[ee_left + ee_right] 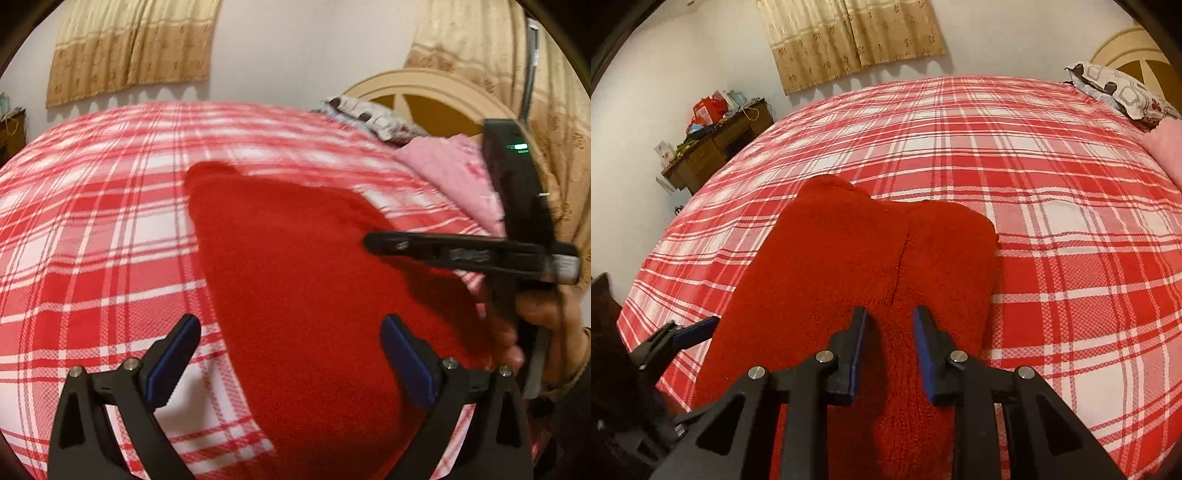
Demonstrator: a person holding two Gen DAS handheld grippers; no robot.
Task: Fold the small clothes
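Red fleece garment (849,266) spread lengthwise on the plaid bedspread (1052,206), filling the centre and lower middle of the right wrist view. Appears already narrowed: a seam or overlapped edge runs down its middle, suggesting side portions brought in. Probably a crosswise fold left to do, though hard to confirm.

Left gripper (291,365), low in its own view, spread wide, one finger over the bedspread, the other over the red cloth; nothing held. Right gripper (889,354), bottom centre of its view, narrowed to a small gap over the fleece; no fabric visibly pinched between the pads, contact unclear.

Garment's far edge near picture centre, its right edge clear. Plenty of bare bedspread toward the top and right. Pillow (1123,92) and pink blanket (1167,155) well apart at upper right; cluttered side table (713,144) beyond the bed at upper left.
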